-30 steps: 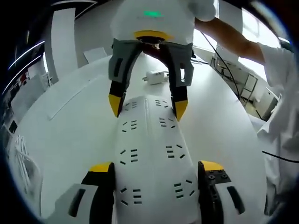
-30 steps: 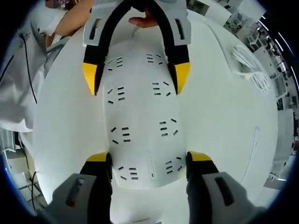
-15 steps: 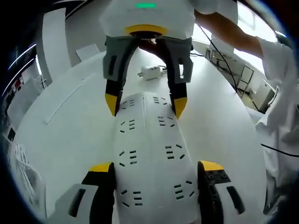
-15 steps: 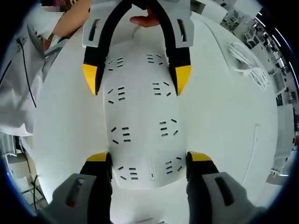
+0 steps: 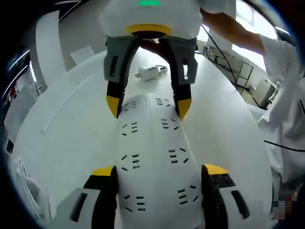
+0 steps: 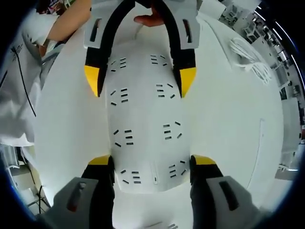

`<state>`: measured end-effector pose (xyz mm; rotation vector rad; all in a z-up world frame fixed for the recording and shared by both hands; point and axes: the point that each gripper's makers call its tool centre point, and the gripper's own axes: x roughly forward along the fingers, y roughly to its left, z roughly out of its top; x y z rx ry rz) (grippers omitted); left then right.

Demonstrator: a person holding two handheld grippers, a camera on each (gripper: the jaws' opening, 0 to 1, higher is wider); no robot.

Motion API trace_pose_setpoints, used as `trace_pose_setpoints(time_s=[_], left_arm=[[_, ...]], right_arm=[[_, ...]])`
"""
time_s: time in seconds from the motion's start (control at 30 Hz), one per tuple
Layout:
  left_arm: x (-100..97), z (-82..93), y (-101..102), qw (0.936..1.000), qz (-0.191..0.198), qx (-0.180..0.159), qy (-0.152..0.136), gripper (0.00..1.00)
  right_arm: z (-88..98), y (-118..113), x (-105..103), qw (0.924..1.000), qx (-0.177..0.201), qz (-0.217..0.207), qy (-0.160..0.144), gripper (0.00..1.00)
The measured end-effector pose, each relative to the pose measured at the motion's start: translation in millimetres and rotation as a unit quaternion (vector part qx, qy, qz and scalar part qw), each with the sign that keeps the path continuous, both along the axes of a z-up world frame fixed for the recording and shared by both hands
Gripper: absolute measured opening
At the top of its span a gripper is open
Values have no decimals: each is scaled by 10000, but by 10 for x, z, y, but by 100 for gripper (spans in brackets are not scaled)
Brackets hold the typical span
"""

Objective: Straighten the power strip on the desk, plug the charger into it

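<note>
Power strip [image 5: 152, 157] lies flat on the white desk [image 5: 62, 124], held from both ends: the left gripper [image 5: 159, 172] has its yellow-tipped fingers [image 5: 103, 172] pressed against the two long sides of the near end in the left gripper view, and the right gripper [image 6: 151, 162] clamps the opposite end the same way in the right gripper view. Each gripper also appears at the far end of the strip in the other's view, fingers straddling the white body. Both pairs of fingers are spread to the strip's full width and closed on it.

Compared with the pictures of a second ago, the strip keeps its place between the fingers, but the surroundings have slid: the charger [image 5: 150, 72] sits further left and higher behind the right gripper, and the coiled white cable [image 6: 250, 58] has drifted toward the upper right edge in the right gripper view. Since the cameras ride on the grippers, this reads as the two hands turning the strip together on the desk, not the charger moving.

That suggests the straightening step is under way and probably near its end. The charger rests loose on the desk just beyond the strip's far end, not yet plugged in; one gripper will have to let go to fetch it.
</note>
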<state>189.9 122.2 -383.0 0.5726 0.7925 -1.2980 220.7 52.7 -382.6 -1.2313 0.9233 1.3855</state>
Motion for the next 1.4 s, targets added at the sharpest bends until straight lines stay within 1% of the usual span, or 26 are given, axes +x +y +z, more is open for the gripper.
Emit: trace_pose_setpoints(time_s=[0.17, 0.27, 0.37, 0.47, 0.67, 0.93, 1.0, 1.4], left_arm=[[5, -5, -11, 9996, -218, 189, 11, 73], [21, 1, -8, 9984, -388, 409, 88, 72], [39, 9, -24, 9973, -510, 508, 148, 71], [27, 4, -28, 9966, -591, 562, 141, 72], [23, 1, -32, 9964, -602, 588, 121, 72], [40, 7, -26, 9966, -646, 502, 138, 72], [78, 16, -28, 9966, -654, 486, 143, 72], [90, 13, -45, 9964, -737, 409, 122, 71]], right_arm=[[1, -3, 3, 10000, -10, -85, 11, 63], [1, -4, 8, 9999, -32, -144, 15, 63], [3, -10, 12, 9998, -10, -196, 19, 63], [4, -11, 14, 9998, 34, -208, 26, 63], [1, -10, 16, 9997, 43, -226, 19, 63], [4, -17, 9, 9994, 113, -341, 0, 63], [4, -19, 7, 9993, 95, -369, -5, 63], [3, -36, -32, 9982, 21, -602, -19, 63]])
